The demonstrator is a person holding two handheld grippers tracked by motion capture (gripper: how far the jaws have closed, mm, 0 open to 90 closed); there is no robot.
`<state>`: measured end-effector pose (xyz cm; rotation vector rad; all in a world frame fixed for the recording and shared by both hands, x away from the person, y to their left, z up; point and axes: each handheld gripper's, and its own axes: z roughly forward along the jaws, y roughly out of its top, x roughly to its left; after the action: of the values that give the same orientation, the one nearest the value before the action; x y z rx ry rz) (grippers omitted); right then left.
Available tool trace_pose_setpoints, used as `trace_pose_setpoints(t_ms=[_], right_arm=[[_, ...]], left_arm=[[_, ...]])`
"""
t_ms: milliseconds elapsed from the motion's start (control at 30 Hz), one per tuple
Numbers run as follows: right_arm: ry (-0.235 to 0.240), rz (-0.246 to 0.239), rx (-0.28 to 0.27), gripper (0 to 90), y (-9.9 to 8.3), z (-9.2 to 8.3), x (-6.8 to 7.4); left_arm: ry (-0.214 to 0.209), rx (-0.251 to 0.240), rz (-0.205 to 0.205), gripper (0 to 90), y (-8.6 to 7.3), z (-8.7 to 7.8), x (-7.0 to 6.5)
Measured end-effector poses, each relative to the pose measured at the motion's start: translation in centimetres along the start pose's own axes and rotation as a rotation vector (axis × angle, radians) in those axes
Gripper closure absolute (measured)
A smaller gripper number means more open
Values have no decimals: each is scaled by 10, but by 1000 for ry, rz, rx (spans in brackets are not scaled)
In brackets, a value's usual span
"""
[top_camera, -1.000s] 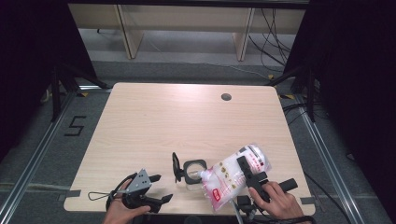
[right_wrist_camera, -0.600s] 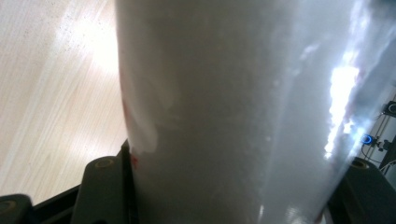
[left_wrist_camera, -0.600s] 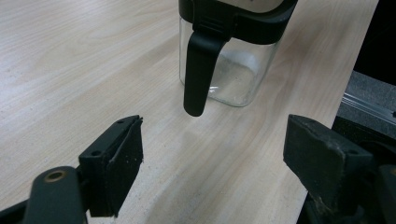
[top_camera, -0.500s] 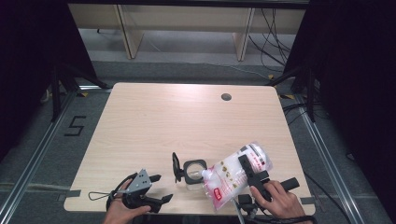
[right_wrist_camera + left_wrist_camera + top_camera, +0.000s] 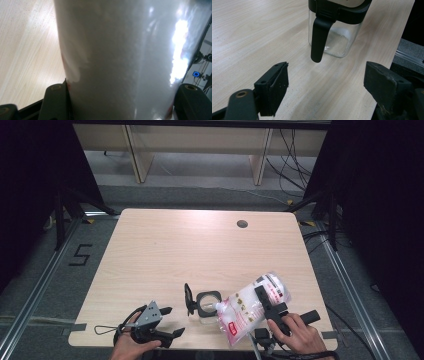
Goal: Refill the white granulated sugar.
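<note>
A: Status of the right gripper (image 5: 267, 302)?
B: Jaws clamp the clear plastic pouch of white granules (image 5: 250, 307), tilted over the square glass jar with black rim (image 5: 208, 304) near the worktop's (image 5: 200, 245) front edge.
A: Left gripper (image 5: 167, 321)?
B: Jaws spread, nothing between them, near the front-left corner.

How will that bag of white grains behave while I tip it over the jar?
The bag looks soft, so it will likely sag around the right gripper. Packed full, it is probably heavy. Its glossy film may slip. The jar looks light and could tip if bumped.
</note>
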<state>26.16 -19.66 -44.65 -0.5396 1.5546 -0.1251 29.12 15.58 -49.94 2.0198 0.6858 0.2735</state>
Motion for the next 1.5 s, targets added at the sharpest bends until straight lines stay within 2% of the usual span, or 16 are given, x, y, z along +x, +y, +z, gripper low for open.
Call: trace_pose_setpoints(t_ms=[100,200,300,433,467,500,533,600,667,867,1133,1200,1333,1433,1467,1500], right_arm=[[-13,0,-2,396,0,0,-2],[-1,-3,8,396,0,1,-1],[-10,-5,-2,398,-1,2,-2],[-6,14,2,398,-2,2,-1],[-15,-12,-2,399,-2,3,-4],[-1,22,8,399,-2,3,-2],[-2,6,3,399,-1,3,-3],[-16,-8,-15,400,0,4,-3],[-10,-2,-13,401,1,4,-3],[3,14,-11,404,1,7,-3],[-6,8,-21,406,-3,7,-6],[1,36,-22,407,-3,7,-4],[-21,28,-46,408,-4,7,-4],[-3,83,-31,409,-4,6,0],[-6,54,-27,409,-5,6,-2],[-9,65,-31,409,-5,6,-2]], left_arm=[[10,3,-33,194,-1,0,-2],[7,8,-2,193,0,0,0],[13,5,-32,193,0,0,-1],[17,18,-20,194,-1,0,1],[13,11,-34,193,-1,0,0],[12,10,-35,193,-1,0,-1],[9,-3,-43,193,-1,1,-2],[22,24,-19,193,0,-1,1],[10,0,-16,193,0,0,1],[19,22,-20,193,0,-1,1],[12,-10,-42,193,-1,1,-1],[12,6,-30,193,0,-1,0],[10,0,-15,193,0,-1,1],[18,2,-31,194,0,-3,0],[14,1,-33,193,0,-3,1],[17,-11,-35,194,-1,-2,1]])
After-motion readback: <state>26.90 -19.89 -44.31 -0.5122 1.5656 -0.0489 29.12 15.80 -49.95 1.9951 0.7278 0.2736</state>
